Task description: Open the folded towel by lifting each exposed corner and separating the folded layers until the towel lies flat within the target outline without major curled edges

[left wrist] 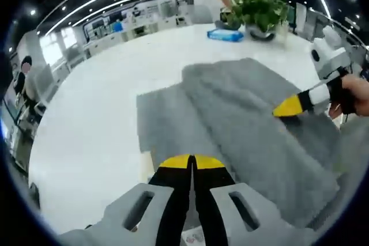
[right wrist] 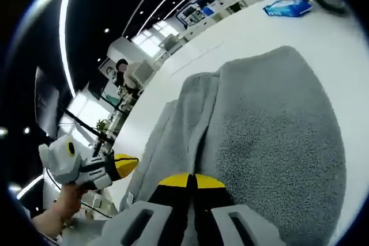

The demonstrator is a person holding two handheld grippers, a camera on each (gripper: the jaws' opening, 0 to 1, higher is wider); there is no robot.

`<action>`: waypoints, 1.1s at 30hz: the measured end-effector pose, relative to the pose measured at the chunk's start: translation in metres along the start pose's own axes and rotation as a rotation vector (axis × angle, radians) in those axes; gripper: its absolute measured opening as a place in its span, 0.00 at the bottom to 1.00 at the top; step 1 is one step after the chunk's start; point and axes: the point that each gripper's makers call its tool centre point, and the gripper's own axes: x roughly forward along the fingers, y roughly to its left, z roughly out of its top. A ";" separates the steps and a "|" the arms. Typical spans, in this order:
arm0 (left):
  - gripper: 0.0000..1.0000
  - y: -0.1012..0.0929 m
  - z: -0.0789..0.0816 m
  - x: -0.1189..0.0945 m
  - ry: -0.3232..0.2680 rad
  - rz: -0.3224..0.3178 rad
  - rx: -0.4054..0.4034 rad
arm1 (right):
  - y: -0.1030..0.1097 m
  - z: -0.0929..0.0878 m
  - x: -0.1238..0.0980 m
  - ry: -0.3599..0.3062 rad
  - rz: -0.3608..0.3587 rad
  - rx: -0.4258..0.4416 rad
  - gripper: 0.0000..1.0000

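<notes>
Open office hall, dark ceiling with strip lights and spots, desks along the far wall. White table (left wrist: 104, 119) under me, broad and glossy.

Left gripper (left wrist: 191, 162): my jaws pressed together, yellow tips meeting with no gap that I can see. They sit at the near edge of the grey towel (left wrist: 248, 119). Whether a thin bit of cloth is pinched between the tips, I cannot tell; the tips lie right on the towel's border where it meets the table. In the left gripper view the towel spreads ahead and to the right of the jaws, with a flatter single layer on the left side and a thicker folded mass raised along a ridge on the right.

Right gripper (right wrist: 191, 181): jaws likewise closed tip to tip, resting on or just over the towel's pile. Cloth caught between them or not, cannot tell. In the right gripper view the towel runs up and away from the jaws, a long fold crease just left of them, a rounded far end.

Each gripper appears in the other's view: the right one comes in over the towel's right side, held by a hand (left wrist: 353, 93).

Beyond the towel, well apart: a potted plant (left wrist: 259, 11) and a blue packet (left wrist: 225, 35) beside it. A person stands behind the plant.
</notes>
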 end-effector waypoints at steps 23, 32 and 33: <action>0.00 0.014 -0.015 0.004 0.071 0.042 0.217 | -0.081 0.033 -0.071 -0.012 -0.254 -0.160 0.00; 0.00 0.039 -0.022 0.000 0.098 0.065 0.230 | -0.105 0.033 -0.086 0.000 -0.303 -0.142 0.00; 0.00 0.043 -0.023 0.000 0.101 0.069 0.226 | -0.108 0.033 -0.086 0.003 -0.302 -0.137 0.00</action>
